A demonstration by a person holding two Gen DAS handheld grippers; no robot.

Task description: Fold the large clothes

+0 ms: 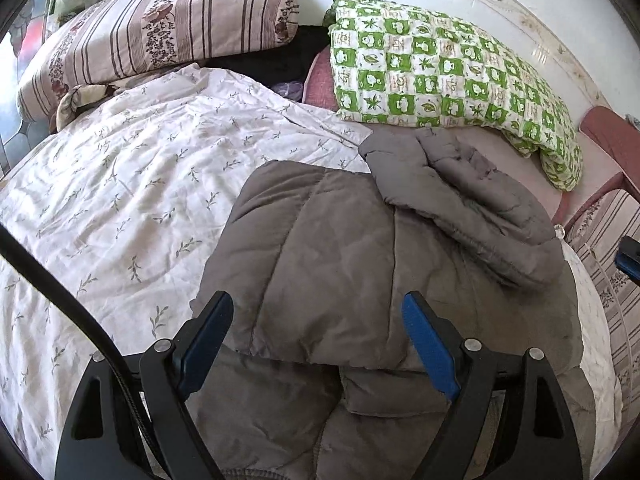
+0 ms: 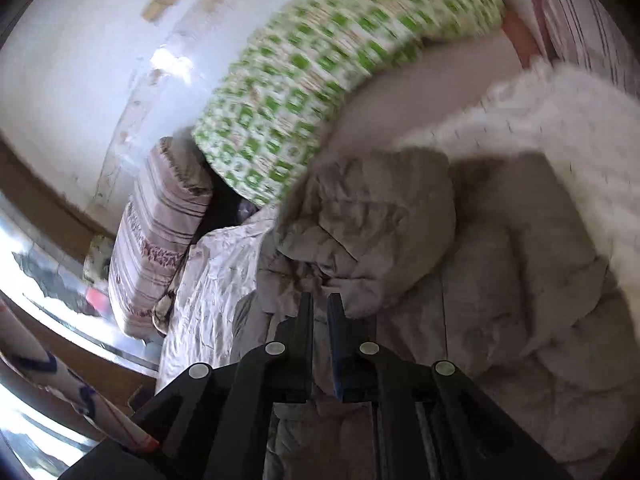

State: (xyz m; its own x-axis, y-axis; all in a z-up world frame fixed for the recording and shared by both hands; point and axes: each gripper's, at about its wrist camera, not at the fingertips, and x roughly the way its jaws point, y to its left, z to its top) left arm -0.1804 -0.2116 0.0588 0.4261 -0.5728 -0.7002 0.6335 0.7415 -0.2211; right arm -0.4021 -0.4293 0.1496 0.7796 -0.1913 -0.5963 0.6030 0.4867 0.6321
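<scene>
A grey-brown quilted puffer jacket (image 1: 320, 256) lies partly folded on the bed, a sleeve (image 1: 460, 188) laid across its upper right. My left gripper (image 1: 318, 316) is open just above the jacket's folded edge, holding nothing. In the blurred right wrist view the jacket (image 2: 380, 232) is bunched up in the middle. My right gripper (image 2: 320, 304) has its jaws nearly together at a fold of the jacket; whether fabric is pinched between them is unclear.
A white leaf-print duvet (image 1: 132, 184) covers the bed on the left. A striped pillow (image 1: 160, 28) and a green checked pillow (image 1: 452, 72) lie at the head by the wall. A white fluffy blanket (image 2: 560, 128) lies right of the jacket.
</scene>
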